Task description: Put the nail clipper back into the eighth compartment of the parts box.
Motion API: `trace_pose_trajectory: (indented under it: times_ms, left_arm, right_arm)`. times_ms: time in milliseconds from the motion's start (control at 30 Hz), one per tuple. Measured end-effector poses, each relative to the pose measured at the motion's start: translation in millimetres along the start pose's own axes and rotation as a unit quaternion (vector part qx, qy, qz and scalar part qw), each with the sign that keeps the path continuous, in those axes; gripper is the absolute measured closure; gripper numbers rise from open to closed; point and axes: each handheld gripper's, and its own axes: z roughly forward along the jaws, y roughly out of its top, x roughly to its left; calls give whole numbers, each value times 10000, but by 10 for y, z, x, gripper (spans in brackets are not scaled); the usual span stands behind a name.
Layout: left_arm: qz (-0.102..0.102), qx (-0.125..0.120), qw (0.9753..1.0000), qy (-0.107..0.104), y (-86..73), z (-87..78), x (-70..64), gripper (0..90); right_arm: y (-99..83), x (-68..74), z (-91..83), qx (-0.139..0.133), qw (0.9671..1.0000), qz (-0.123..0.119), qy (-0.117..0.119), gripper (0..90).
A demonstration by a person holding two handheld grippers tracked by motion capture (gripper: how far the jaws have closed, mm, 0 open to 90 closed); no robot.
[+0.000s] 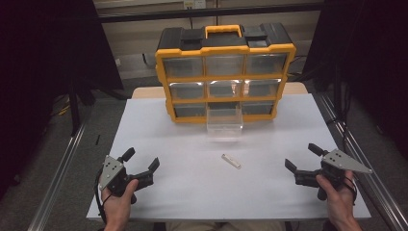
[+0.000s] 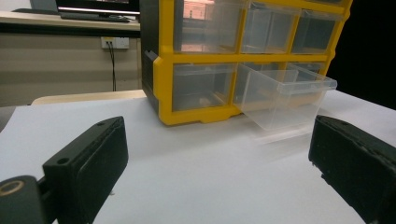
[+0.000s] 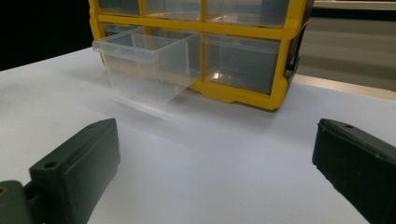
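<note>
Small flat metal piece lies on the table in front of the organizer's pulled-out clear drawer, left gripper and right gripper flanking it, jaws spread, empty.

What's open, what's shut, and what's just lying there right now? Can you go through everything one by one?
Organizer cabinet: upright at the table's far side.
Bottom middle drawer: pulled out, looks empty.
Other drawers: pushed in.
Small flat piece: lying loose on the table, untouched.
Left gripper: fingers open, holding nothing.
Right gripper: fingers open, holding nothing.
</note>
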Motion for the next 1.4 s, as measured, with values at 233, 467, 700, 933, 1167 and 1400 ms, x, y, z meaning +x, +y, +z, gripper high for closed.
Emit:
trace_pose_trajectory:
  times_ms: [233, 467, 700, 933, 1167, 1400]
  left_arm:
    - [-115, 43, 9999, 49, -3, 4, 18, 46]
    - [-143, 74, 9999, 22, -9, 39, 23, 47]
    - [-105, 193, 9998, 23, -22, 44, -4, 47]
    - [-183, 209, 9996, -28, -22, 21, 7, 42]
    - [-189, 226, 9996, 3, -7, 28, 7, 41]
    - [-187, 279, 9994, -13, -7, 50, -15, 41]
  right_arm:
    - [-7, 8, 17, 47, 10000, -6, 74, 3]
    - [-15, 36, 102, 185, 9994, -67, 281, 3]
    - [-9, 50, 161, 241, 9988, -97, 419, 33]
    - [4, 161, 209, 398, 9975, -228, 532, 41]
    - [108, 242, 322, 345, 9959, -330, 772, 47]
    - [155, 335, 426, 503, 9923, -377, 1064, 36]
